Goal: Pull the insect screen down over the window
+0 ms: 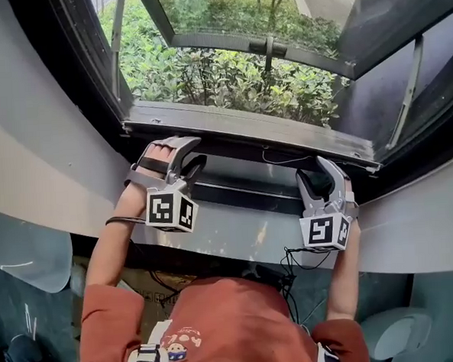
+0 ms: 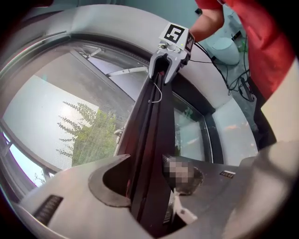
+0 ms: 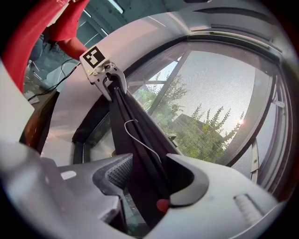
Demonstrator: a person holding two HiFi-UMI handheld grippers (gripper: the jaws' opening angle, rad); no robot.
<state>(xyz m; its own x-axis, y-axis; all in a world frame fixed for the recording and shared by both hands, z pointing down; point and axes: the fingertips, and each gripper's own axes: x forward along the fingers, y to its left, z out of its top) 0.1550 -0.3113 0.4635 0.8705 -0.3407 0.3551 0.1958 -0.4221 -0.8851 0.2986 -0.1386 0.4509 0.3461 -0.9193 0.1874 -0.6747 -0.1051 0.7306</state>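
The insect screen's flat, dark metal bar (image 1: 246, 133) crosses the window opening just above centre, slanting from 9 o'clock down toward 3 o'clock. The left gripper (image 2: 149, 187) has its smooth, curved grey jaws closed narrowly on the bar near the 9 o'clock end. The right gripper (image 3: 147, 183), one pad ribbed, clamps the bar near the 3 o'clock end the same way. Fine grey mesh (image 3: 210, 93) stretches beyond the bar toward 12 o'clock, with leafy trees (image 3: 187, 119) showing through. A thin white cord (image 3: 138, 135) loops along the bar.
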